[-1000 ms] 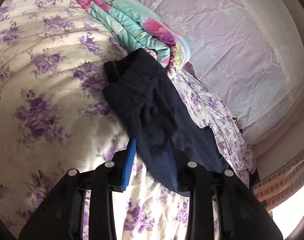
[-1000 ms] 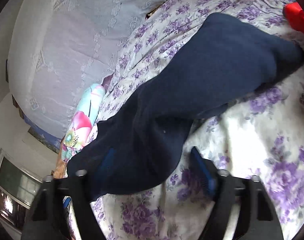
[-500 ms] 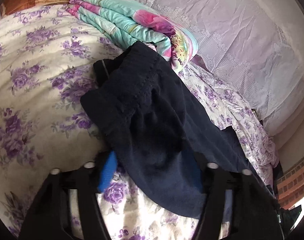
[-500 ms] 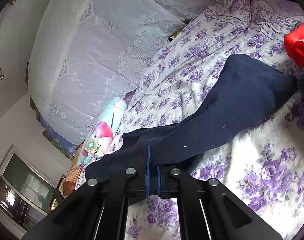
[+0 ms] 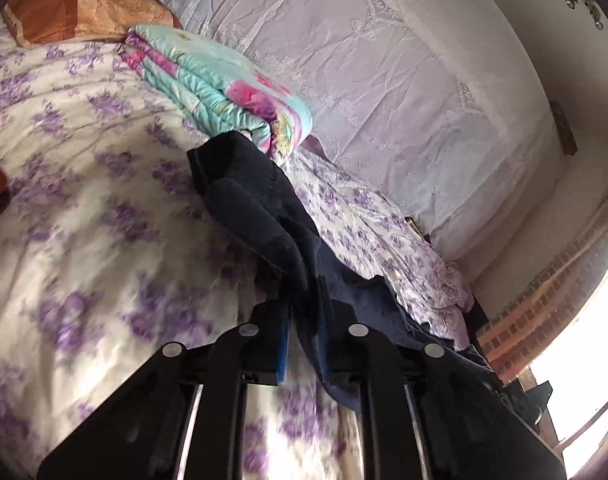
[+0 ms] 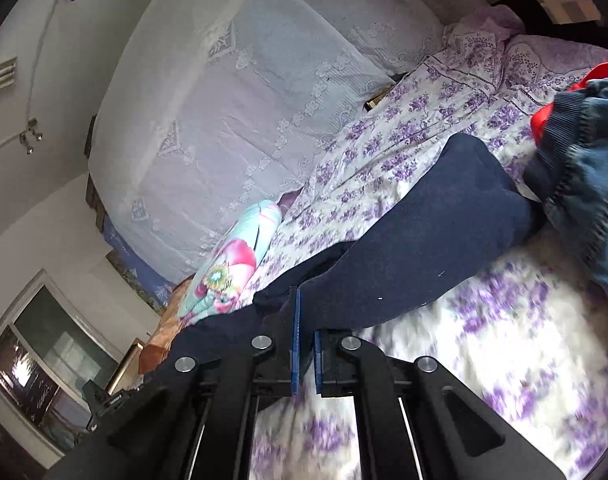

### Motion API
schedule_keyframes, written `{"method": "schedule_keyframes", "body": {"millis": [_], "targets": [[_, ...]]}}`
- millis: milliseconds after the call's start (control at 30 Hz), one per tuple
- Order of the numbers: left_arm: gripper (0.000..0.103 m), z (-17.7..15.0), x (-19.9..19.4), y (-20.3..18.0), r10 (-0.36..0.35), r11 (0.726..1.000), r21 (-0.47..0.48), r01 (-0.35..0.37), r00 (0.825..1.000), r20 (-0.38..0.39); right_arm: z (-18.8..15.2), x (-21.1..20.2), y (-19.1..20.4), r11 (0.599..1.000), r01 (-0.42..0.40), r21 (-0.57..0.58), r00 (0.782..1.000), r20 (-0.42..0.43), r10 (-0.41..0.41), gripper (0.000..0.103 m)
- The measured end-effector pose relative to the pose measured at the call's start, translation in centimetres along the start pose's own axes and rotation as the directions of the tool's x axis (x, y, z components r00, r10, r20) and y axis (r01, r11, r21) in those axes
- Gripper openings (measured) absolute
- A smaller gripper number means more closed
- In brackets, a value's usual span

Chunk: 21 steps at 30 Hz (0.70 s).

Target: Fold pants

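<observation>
My left claw (image 5: 304, 320) is closing, its blue pads pinching a bunched edge of the dark navy knit pants (image 5: 255, 208). My right claw (image 6: 306, 344) is clamped narrow on another edge (image 6: 416, 240). The pants stretch across the purple-flowered white bedspread (image 5: 83, 200); beyond them, touching their far end, lies a folded turquoise-and-pink quilt (image 5: 219, 88).
</observation>
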<state>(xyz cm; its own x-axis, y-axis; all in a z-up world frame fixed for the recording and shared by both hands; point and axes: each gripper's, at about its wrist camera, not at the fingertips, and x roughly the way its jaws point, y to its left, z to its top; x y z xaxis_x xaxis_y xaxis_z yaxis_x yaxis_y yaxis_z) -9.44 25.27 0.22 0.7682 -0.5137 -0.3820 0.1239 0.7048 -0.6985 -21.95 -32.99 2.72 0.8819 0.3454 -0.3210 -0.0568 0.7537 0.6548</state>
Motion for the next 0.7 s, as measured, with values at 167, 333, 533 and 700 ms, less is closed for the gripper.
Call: {"method": "schedule_keyframes", "body": {"millis": [167, 333, 533, 700], "targets": [[0.004, -3.3, -4.0, 5.1, 0.119, 0.989, -0.071, -0.127, 0.987, -0.110, -4.2, -2.2, -0.5, 0.996, 0.079, -0.046, 0.973, -0.213, -0.088, 0.009], [0.003, -5.2, -6.5, 9.1, 0.086, 0.973, -0.205, -0.103, 0.992, -0.086, -5.1, -4.4, -2.0, 0.989, 0.150, -0.008, 0.971, -0.188, -0.149, 0.049], [0.017, -6.1, -5.1, 5.9, 0.145, 0.987, -0.058, -0.153, 0.982, -0.125, -3.7, -6.8, -5.8, 0.963, 0.252, 0.093, 0.966, -0.089, -0.244, 0.049], [0.044, -6.0, -3.0, 4.3, 0.153, 0.987, -0.021, -0.157, 0.981, -0.119, -3.2, -4.8, -10.2, 0.932, 0.194, 0.307, 0.979, -0.120, -0.164, 0.037]]}}
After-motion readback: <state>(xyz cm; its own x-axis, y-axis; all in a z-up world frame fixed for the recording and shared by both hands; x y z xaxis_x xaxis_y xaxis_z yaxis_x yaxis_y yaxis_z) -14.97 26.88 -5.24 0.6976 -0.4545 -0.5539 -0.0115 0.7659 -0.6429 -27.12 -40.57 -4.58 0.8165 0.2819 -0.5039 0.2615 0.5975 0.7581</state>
